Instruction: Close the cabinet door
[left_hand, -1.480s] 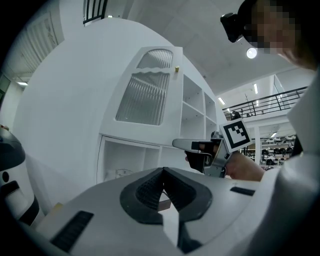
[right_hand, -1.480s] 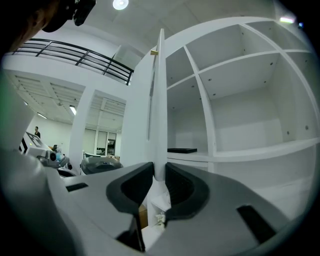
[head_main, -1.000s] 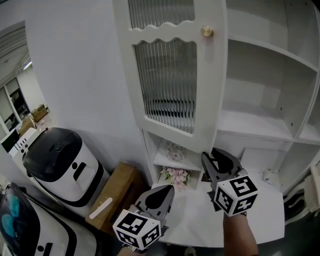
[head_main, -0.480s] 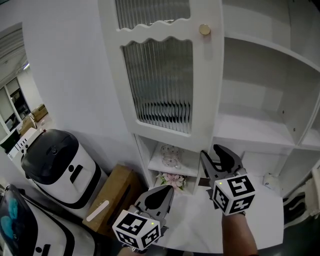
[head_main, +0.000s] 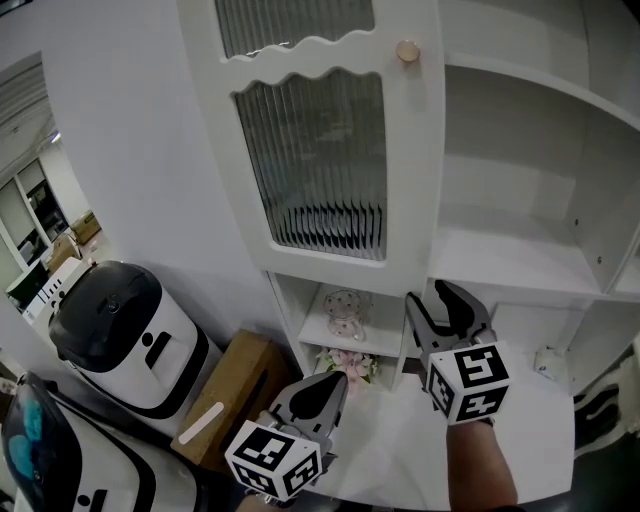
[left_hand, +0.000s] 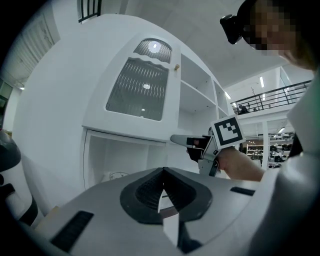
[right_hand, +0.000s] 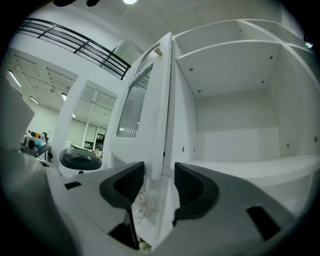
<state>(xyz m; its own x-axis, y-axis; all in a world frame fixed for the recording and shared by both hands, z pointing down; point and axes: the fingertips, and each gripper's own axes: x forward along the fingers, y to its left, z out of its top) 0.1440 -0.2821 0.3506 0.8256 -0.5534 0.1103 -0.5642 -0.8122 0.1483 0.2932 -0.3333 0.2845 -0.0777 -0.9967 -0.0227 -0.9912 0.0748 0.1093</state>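
one level right gripper, jaws opening astride cabinet door edge

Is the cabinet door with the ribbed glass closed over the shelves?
No, the cabinet door stands swung out from the cabinet, leaving the bare shelves to its right uncovered.

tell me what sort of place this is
Likely a big indoor hall or test lab staged with home furniture: a white cabinet with a ribbed-glass door stands beside white-and-black machines, and a railed mezzanine shows beyond.
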